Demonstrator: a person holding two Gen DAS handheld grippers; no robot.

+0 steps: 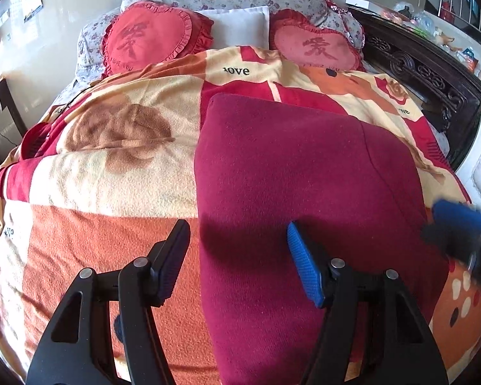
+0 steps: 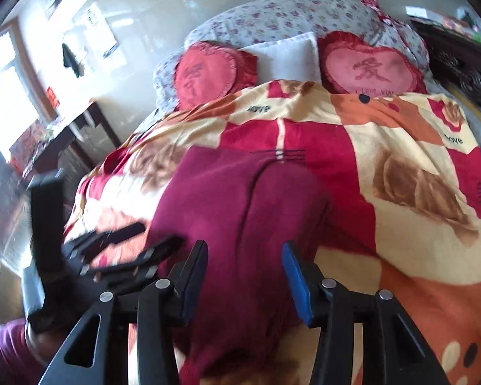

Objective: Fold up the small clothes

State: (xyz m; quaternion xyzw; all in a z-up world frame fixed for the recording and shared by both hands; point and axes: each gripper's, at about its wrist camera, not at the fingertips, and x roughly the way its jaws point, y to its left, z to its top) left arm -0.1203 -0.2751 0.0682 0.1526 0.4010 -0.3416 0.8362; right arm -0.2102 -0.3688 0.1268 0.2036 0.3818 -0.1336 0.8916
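Both claws, left claw [image 1: 237,234] and right claw [image 2: 245,250], gape empty over our maroon garment [image 1: 304,176]; the fold at 12 o'clock may spring open on the soft blanket [image 1: 112,192].

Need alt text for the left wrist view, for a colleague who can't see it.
A folded dark red garment lies flat on a patterned blanket, the open left gripper over its near left edge. Two heart cushions sit behind; the right gripper blurs at right.
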